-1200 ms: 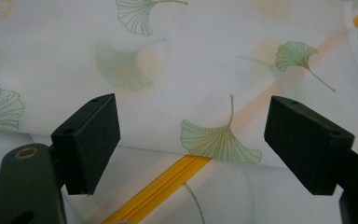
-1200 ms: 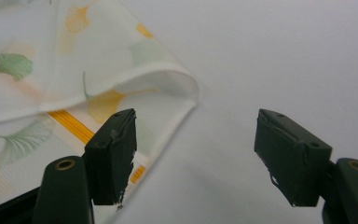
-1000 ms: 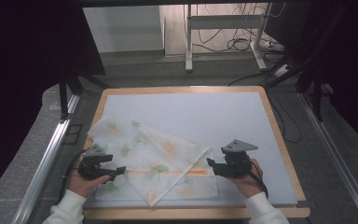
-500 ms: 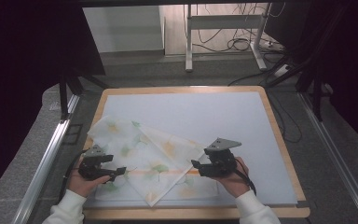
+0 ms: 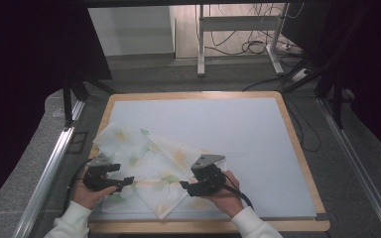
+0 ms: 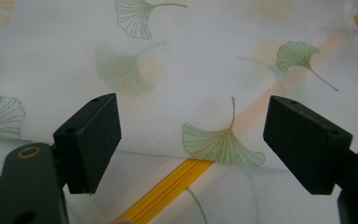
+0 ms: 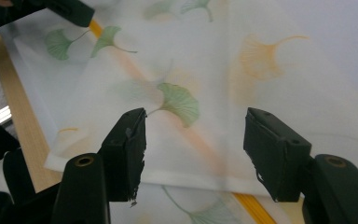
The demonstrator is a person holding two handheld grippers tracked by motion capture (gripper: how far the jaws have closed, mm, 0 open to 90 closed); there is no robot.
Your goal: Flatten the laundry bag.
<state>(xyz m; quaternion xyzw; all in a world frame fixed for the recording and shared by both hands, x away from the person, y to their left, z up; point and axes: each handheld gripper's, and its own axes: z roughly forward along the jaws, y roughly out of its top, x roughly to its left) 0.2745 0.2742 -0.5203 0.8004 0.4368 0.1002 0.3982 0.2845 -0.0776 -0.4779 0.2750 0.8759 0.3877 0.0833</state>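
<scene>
Ginkgo-print cloth (image 5: 149,163) folded on table (image 5: 258,134); left hand-held gripper (image 5: 124,182) apart; right hand-held gripper (image 5: 184,185) apart

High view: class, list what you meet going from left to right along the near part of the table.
Black left gripper with open jaws → sheer white cloth printed with green and orange ginkgo leaves → black right gripper with open jaws → bare pale grey table mat → wooden table rim.

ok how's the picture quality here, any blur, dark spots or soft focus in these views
High view: the surroundings fall into near black, while the white table mat is evenly lit and slightly soft. Left gripper view: the leaf-print cloth is sharp near the open tongs and hazier toward the top. Right gripper view: the open tongs are crisp, the far cloth edge blurs.
</scene>
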